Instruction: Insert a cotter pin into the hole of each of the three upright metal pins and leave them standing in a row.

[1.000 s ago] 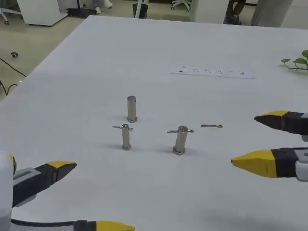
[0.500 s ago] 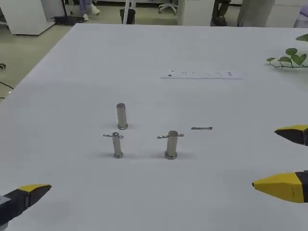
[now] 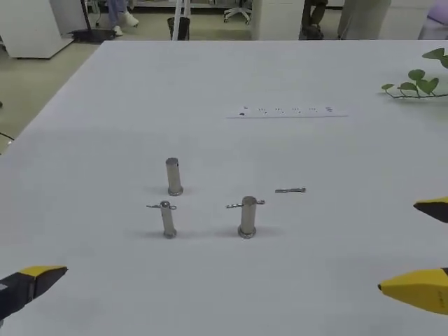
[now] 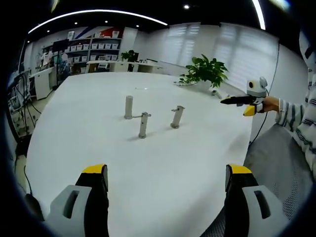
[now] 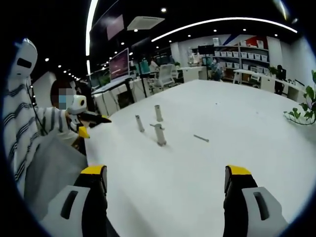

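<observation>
2 farther from pins (image 3: 247, 218): left tongs (image 4: 165, 170), right tongs (image 5: 166, 170)

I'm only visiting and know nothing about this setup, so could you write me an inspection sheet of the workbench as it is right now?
Surface: white table, flat.
Job's things: three upright metal pins. The front-left pin and front-right pin each carry a cotter pin; the back pin has none. A loose cotter pin lies on the table to their right.
Clutter: white power strip; plant sprig at the right edge.
Grippers: left hand-held gripper and right hand-held gripper are both open, hold nothing and are apart from the pins.
Cables: nothing seen on the table.
Surroundings: floor; a person's feet beyond the far edge.
</observation>
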`<action>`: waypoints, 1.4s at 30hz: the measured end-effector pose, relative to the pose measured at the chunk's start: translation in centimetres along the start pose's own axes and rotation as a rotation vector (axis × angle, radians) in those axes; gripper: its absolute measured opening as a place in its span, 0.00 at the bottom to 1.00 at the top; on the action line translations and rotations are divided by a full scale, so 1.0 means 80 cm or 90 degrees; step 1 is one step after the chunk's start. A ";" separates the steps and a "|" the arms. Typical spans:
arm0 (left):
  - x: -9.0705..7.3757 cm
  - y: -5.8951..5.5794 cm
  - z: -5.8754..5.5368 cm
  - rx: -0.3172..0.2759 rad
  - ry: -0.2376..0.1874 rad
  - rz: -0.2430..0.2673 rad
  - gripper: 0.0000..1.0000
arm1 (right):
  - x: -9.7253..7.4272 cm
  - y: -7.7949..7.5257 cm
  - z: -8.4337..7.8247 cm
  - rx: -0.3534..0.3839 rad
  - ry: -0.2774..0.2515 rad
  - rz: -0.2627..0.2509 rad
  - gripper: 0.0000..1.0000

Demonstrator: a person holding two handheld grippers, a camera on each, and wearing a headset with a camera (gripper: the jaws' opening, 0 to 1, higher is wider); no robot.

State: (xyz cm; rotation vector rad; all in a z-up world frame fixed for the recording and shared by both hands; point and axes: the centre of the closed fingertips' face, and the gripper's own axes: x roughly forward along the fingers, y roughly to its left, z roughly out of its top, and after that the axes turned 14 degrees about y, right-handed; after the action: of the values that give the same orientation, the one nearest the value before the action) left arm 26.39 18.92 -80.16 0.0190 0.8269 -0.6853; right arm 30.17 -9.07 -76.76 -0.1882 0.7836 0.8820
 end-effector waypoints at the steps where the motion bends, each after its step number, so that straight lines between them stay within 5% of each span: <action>1: -0.002 0.005 0.006 0.004 -0.004 0.004 0.99 | 0.000 -0.001 -0.001 0.004 0.000 -0.001 1.00; 10: 0.005 0.027 0.048 0.031 -0.020 -0.003 0.99 | 0.001 0.000 -0.007 0.029 -0.006 -0.005 1.00; 15: 0.015 0.034 0.075 0.017 -0.040 -0.034 0.99 | 0.001 0.002 -0.008 0.016 -0.009 -0.013 1.00; 21: 0.026 0.049 0.125 0.021 -0.077 -0.041 0.93 | 0.002 0.003 -0.010 0.024 -0.007 -0.010 0.98; 27: 0.049 0.066 0.160 0.024 -0.078 -0.034 0.83 | 0.002 0.003 -0.015 0.029 0.000 -0.011 0.98; 36: 0.081 0.082 0.191 0.048 -0.066 -0.016 0.70 | 0.001 0.001 -0.021 0.032 0.008 -0.010 0.98; 42: 0.108 0.091 0.193 0.045 -0.038 -0.016 0.69 | 0.004 -0.001 -0.024 0.032 0.017 -0.009 0.98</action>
State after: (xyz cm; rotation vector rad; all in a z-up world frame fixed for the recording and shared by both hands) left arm 45.01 15.64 -77.15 0.0511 0.7462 -0.7346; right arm 29.37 -9.79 -78.35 -0.1617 0.8276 0.8476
